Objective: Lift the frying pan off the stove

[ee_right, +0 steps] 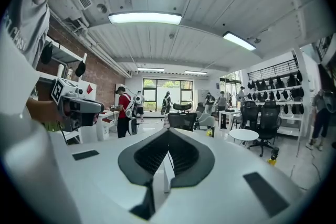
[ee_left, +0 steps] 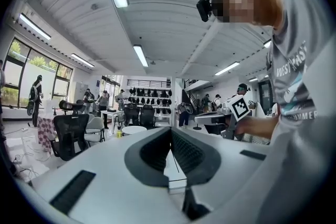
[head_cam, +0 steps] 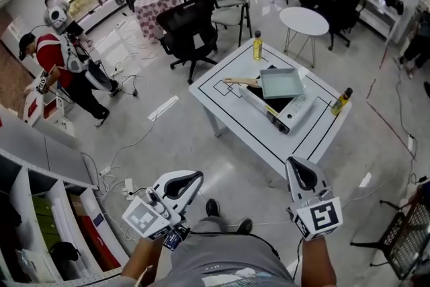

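Currently the approach step is in hand, as judged: both claws are hanging at 6 o'clock of the worktop [head_cam: 269, 139], well apart from it. The left claw [head_cam: 183, 182] is showing its jaws clenched on nothing, and the right claw [head_cam: 300, 173] likewise. The frying pan [head_cam: 282, 83] is sitting on the stove [head_cam: 287, 111], its handle [head_cam: 240, 81] pointing to 9 o'clock. The next move is calling for closing in, releasing one claw and aligning it with the handle. Count: one frying pan, one stove, and two bottles, at the pan's 11 o'clock [head_cam: 256, 46] and 4 o'clock [head_cam: 341, 101].
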A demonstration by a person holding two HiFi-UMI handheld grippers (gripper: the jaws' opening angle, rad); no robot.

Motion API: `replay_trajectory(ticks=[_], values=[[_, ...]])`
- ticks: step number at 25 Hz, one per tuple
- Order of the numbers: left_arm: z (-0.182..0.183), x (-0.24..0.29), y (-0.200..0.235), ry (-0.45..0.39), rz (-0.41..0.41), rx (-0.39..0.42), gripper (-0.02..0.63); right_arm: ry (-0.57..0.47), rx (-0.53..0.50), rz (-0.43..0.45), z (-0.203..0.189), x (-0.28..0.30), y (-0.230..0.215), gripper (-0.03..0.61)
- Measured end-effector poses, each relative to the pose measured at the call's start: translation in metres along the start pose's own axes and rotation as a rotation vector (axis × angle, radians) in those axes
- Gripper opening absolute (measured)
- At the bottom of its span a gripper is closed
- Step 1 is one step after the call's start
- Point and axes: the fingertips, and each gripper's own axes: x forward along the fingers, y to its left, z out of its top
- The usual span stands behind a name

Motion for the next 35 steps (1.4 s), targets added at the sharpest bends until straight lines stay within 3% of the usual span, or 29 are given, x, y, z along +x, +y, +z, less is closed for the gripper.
replay_trajectory(ticks=[18, 35], values=[[0.009, 0.086, 0.077, -0.07, -0.293, -0.015, -0.003, 0.033, -0.011, -0.268, 0.017, 0.032, -0.034, 0.012], [0.002, 0.117, 0.173, -0.086, -0.464, -0.054, -0.003, 0.098, -0.034, -0.441, 0.034, 0.1, -0.034, 0.012]])
